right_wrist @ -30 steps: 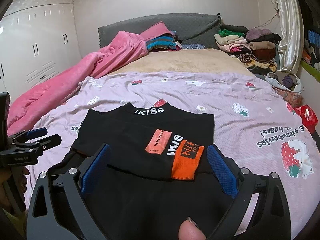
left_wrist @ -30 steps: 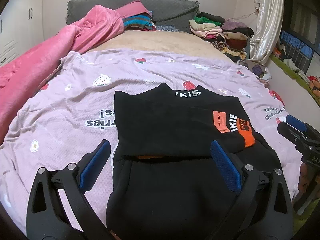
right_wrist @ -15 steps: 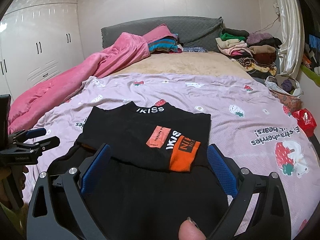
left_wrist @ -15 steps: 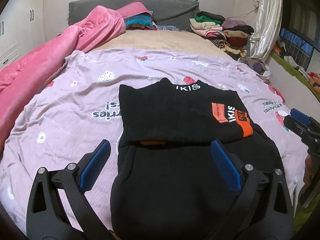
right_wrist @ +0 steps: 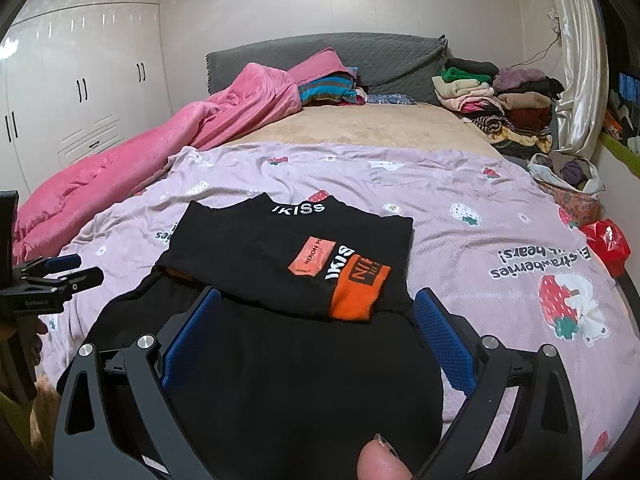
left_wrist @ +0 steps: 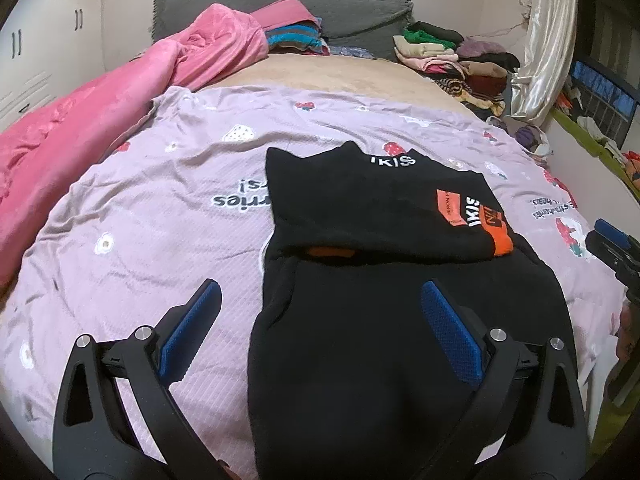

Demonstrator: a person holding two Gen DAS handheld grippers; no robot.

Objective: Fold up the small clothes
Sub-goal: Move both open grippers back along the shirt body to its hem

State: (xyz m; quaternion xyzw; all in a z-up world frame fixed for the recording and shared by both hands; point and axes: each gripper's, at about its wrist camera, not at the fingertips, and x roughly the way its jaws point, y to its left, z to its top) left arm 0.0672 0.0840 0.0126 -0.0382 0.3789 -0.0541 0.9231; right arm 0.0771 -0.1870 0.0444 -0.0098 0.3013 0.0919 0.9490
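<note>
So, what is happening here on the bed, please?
A person is folding a black top on a purple strawberry sheet, with a two-finger gripper in each hand. The sleeve with the orange patch already lies folded across the body. Both the left gripper and the right gripper are open and hold nothing; they hover over the near, unfolded part of the garment. Folded clothes are stacked by the headboard.

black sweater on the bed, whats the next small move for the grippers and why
Probably lower both grippers to the sweater's near hem and pinch it. The black sweater lies on the lilac strawberry sheet with its far part, the orange patch on it, already folded toward the camera, while the near half is flat. The left gripper and right gripper are both open, holding nothing.
</note>
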